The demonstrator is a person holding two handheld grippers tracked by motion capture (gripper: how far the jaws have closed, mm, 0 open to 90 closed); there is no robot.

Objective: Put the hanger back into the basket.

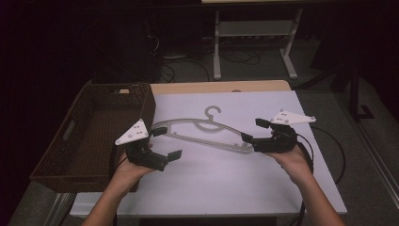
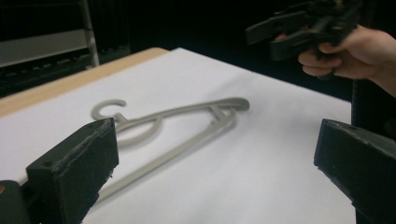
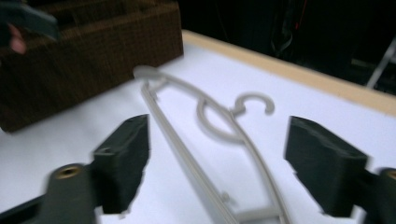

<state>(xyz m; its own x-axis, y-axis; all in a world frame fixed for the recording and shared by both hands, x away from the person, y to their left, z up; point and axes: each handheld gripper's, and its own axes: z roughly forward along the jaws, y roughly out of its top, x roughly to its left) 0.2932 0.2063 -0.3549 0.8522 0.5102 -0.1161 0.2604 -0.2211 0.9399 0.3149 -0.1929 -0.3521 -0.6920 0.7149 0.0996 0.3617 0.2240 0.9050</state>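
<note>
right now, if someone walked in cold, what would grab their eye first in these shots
A grey plastic hanger lies flat in the middle of the white table cover, with an open claw at each end of it: the left claw and the right claw, neither gripping it. At the table's left edge sits a dark brown woven basket.

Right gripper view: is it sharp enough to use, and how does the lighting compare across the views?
Right gripper view: motion-smeared, the hanger and left tong edge soft. Left gripper view: sharper, though the hanger's far end blurs slightly. High view: dim, the room nearly black, only the white sheet well lit; the basket reads dark.
</note>
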